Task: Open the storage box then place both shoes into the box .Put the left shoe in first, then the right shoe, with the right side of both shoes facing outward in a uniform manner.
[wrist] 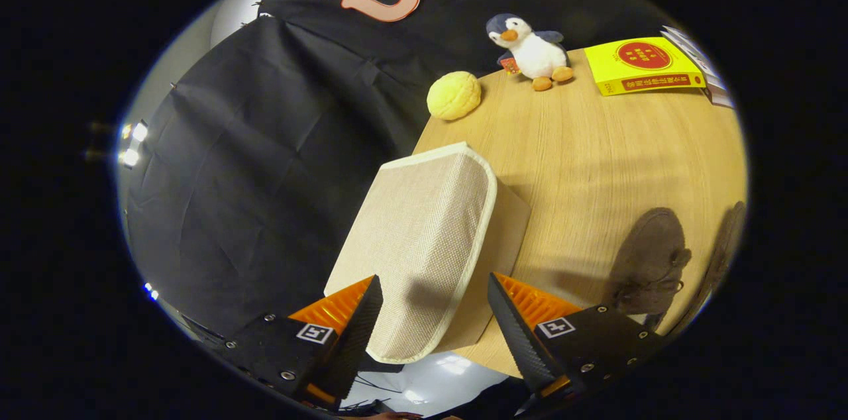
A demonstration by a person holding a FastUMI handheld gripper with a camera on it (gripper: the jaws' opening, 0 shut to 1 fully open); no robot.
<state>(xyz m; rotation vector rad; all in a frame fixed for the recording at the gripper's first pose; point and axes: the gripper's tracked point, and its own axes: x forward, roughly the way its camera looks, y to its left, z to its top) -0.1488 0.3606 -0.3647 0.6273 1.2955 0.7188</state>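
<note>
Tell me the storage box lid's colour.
Beige woven fabric with cream trim, on the storage box lid between the open gripper fingers, gripper view.

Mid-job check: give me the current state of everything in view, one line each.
Storage box: lid closed, sitting at the table edge, just ahead of the fingers.
Gripper: open, fingers straddling the box's near end, not pressing it.
Brown shoes: on the table, outside the box.
Penguin toy: upright.
Yellow ball: resting by the table edge.
Yellow book: lying flat, closed.
</note>
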